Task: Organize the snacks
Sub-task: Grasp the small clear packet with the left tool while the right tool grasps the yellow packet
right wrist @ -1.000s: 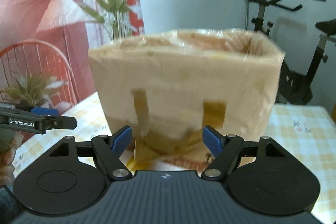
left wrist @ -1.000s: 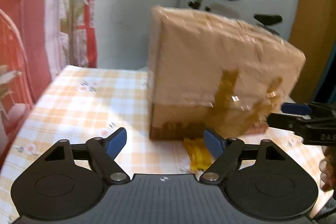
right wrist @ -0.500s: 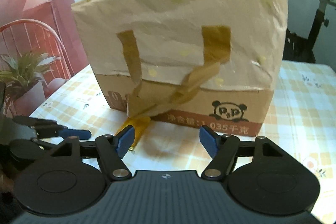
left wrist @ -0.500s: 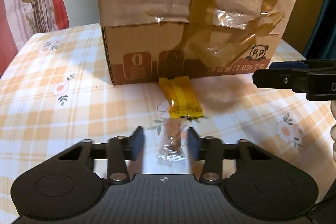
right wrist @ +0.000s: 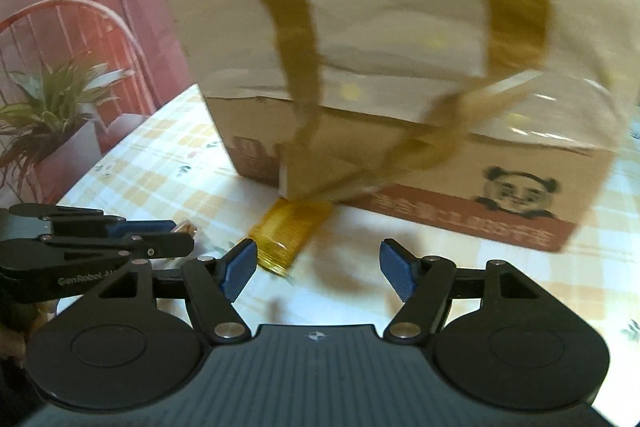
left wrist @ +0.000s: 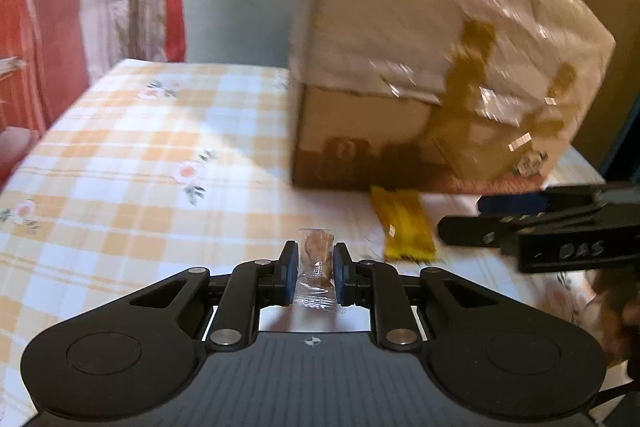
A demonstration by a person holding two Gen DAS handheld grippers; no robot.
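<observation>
On the checked worktop (left wrist: pixel 132 163) stood the largest thing in view, a cardboard box (left wrist: pixel 436 75) with its upper part wrapped in crinkled film and crossed by strips of brown tape; a panda mark showed on its lower band in the right wrist view. Whether any snacks already lay inside could not be told, since neither camera looked into it.

Just in front of the box, one end touching or nearly touching its base, lay a yellow snack packet (left wrist: pixel 404 225) flat on the cloth, gripped by nothing. The right claw (right wrist: pixel 318 267) hovered above the worktop close to that packet with its blue pads spread wide and nothing between them.

Smallest was the clear-wrapped brown snack (left wrist: pixel 318 267), pinched between the narrowed pads of the left claw (left wrist: pixel 314 273), its crimped ends sticking out fore and aft. It appeared to be off the cloth or barely above it; blur made that hard to settle.

As a judgement, the sorting looked to be at an early stage: one snack had been taken up but not yet put anywhere, and the yellow packet was not yet picked up. No other loose snacks showed in either view.
</observation>
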